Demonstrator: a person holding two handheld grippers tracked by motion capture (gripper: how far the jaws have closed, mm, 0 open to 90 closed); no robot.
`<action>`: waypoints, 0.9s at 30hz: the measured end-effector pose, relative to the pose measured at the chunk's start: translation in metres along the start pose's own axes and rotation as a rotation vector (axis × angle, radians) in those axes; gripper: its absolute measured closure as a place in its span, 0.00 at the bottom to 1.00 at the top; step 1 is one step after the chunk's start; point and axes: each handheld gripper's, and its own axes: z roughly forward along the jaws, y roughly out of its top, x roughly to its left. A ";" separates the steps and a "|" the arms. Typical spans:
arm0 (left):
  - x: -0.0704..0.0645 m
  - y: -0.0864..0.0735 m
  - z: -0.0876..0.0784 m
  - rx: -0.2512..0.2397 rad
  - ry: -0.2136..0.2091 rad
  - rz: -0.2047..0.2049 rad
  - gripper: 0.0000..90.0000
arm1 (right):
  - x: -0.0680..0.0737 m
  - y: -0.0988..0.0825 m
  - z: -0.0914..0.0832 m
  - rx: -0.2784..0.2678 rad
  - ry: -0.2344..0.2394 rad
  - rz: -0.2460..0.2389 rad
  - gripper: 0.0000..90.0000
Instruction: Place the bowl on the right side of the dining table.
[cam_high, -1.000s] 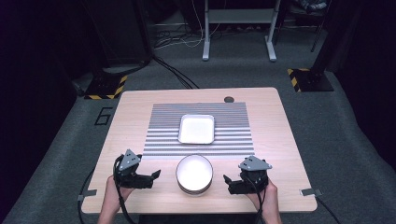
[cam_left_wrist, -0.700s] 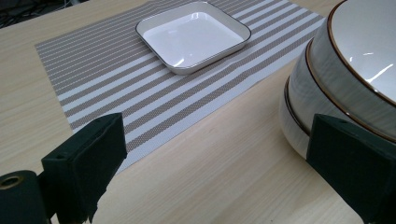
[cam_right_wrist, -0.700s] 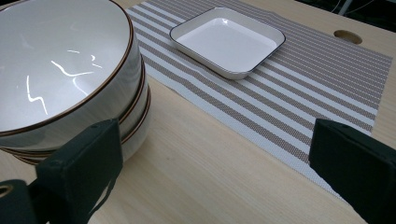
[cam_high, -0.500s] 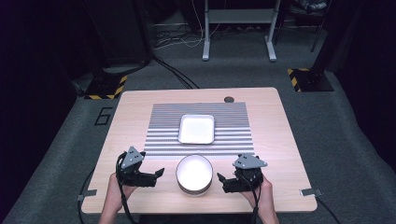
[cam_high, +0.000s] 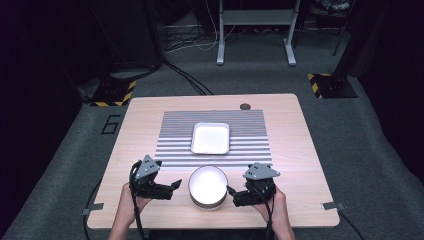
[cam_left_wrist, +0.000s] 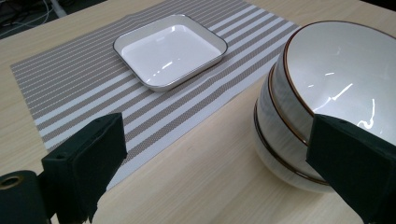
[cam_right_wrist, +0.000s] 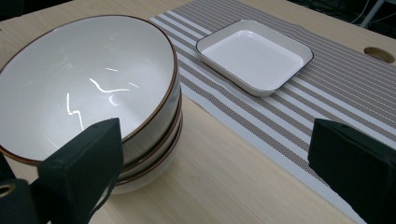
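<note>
A stack of white bowls (cam_high: 207, 186) with brown rims stands on the bare wood near the table's front edge. My left gripper (cam_high: 172, 189) is open just left of the stack, and my right gripper (cam_high: 234, 196) is open just right of it. In the left gripper view the open left gripper (cam_left_wrist: 219, 158) has its right jaw against the near side of the bowls (cam_left_wrist: 336, 79). The right gripper view has the open right gripper (cam_right_wrist: 219, 163) with its left jaw in front of the bowls (cam_right_wrist: 88, 79). Neither holds anything.
A white square dish (cam_high: 211, 138) with a dark rim lies on a grey striped placemat (cam_high: 175, 130) at the table's middle, beyond the bowls. A round cable hole (cam_high: 244, 106) sits at the table's far edge. Bare wood flanks the mat on both sides.
Both grippers have moved inward toward the bowl stack, the left one rightward and the right one leftward. The bowls and the dish have stayed put.
</note>
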 end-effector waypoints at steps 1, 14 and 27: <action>-0.001 0.001 0.001 -0.002 -0.003 0.001 0.05 | 0.001 0.001 0.000 0.001 0.002 -0.003 0.04; -0.014 0.013 0.006 -0.018 -0.041 0.039 0.05 | 0.011 0.013 0.002 -0.021 0.018 -0.028 0.04; -0.027 0.014 0.021 0.011 -0.096 0.034 0.06 | 0.020 0.015 0.014 -0.002 0.049 -0.028 0.06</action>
